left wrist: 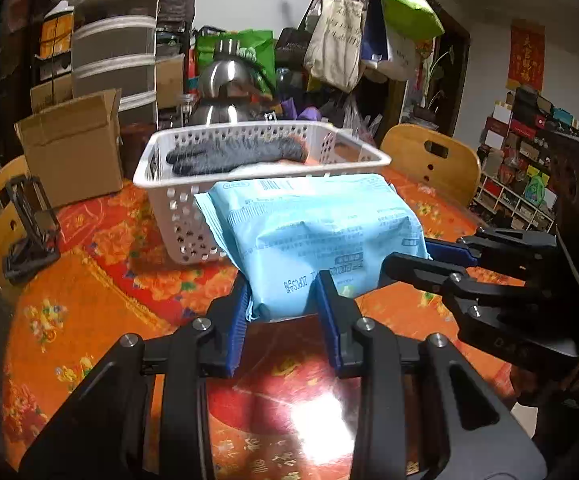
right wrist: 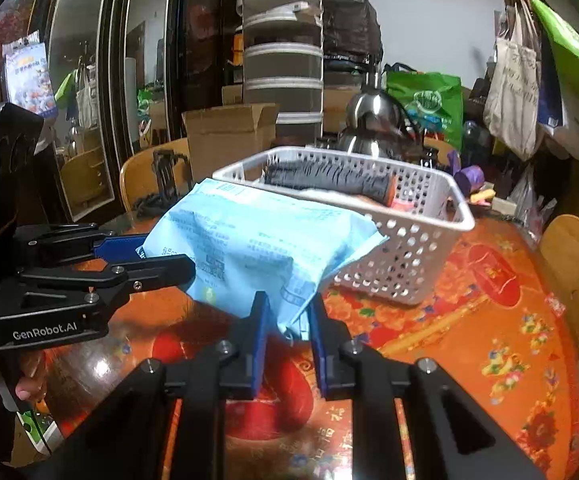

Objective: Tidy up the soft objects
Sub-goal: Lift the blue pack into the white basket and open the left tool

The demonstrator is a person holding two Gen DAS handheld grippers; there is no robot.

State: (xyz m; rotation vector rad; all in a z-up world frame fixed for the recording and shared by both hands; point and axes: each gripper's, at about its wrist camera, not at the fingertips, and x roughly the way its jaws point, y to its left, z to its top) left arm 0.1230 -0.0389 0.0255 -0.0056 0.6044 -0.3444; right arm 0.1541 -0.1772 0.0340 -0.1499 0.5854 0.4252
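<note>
A light blue soft pack [left wrist: 313, 220] [right wrist: 249, 236] hangs above the orange table, held from two sides. My left gripper [left wrist: 283, 294] [right wrist: 165, 258] is shut on the pack's near left edge. The right gripper [right wrist: 287, 314] [left wrist: 415, 258] is shut on its near right corner. The far edge of the pack reaches the front rim of a white perforated basket [left wrist: 261, 126] [right wrist: 463, 216]. A black knitted glove [left wrist: 233, 154] [right wrist: 329, 178] lies inside the basket, with something orange beside it.
An open cardboard box [left wrist: 73, 144] [right wrist: 225, 136] and a steel kettle [left wrist: 225, 92] stand behind the basket. A black folding stand [left wrist: 29, 232] sits at the table's left. Wooden chairs [left wrist: 429, 156] [right wrist: 577, 272] ring the floral tablecloth [left wrist: 109, 300]. Bags hang at the back.
</note>
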